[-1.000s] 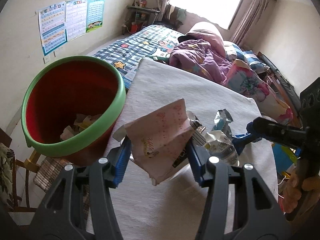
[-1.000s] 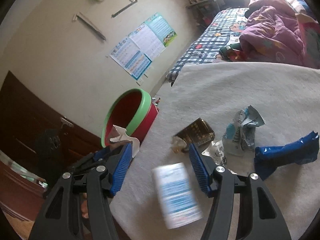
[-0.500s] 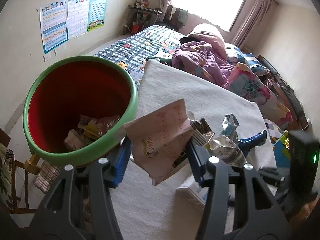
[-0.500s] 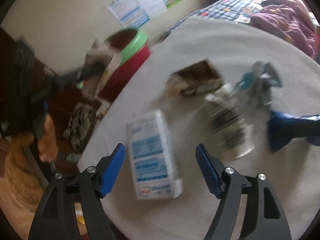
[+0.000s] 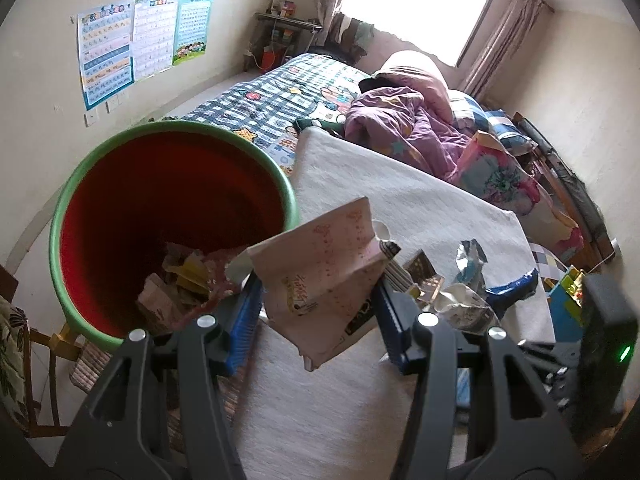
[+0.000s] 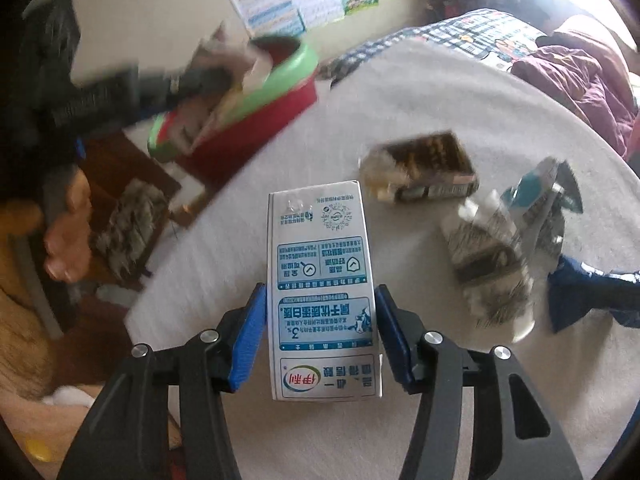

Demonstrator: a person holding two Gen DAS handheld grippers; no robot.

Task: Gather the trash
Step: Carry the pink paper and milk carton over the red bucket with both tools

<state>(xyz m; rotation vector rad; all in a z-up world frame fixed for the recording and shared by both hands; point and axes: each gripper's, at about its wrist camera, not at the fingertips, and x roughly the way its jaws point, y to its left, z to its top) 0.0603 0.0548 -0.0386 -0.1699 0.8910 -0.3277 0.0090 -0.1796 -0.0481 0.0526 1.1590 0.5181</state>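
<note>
- Beside the bin point(image 5: 176, 224), at its near rim, the left gripper point(image 5: 316, 308) is clamping a crumpled pink wrapper point(image 5: 320, 276) between its blue pads.
- Carry the wrapper fully over the bin's mouth before opening the jaws; judged from its present overhang, an early release is likely to drop it on the cloth point(image 5: 400, 208) or the floor.
- On the cloth, on the bin's right, the right gripper point(image 6: 320, 332) is straddling a white-and-blue carton point(image 6: 320, 280). Its jaws have just been closing, with the carton between them; the pads are sitting at the carton's long sides, and firm contact cannot be confirmed.
- Close squarely on the carton's flat sides and lift straight up; a skewed grip is likely to twist the box out.
- Farther from the bin than the carton, a dark box point(image 6: 428, 168), a clear packet point(image 6: 492, 264), a teal wrapper point(image 6: 548, 188) and a blue bag point(image 6: 592, 292) are lying loose on the cloth.
- Materials: the bin is smooth, round plastic, red inside with a green rim, and already holding crumpled scraps. The pink wrapper is thin and creased. The carton is stiff, rectangular, printed card. The cloth is matte and slightly napped.
</note>
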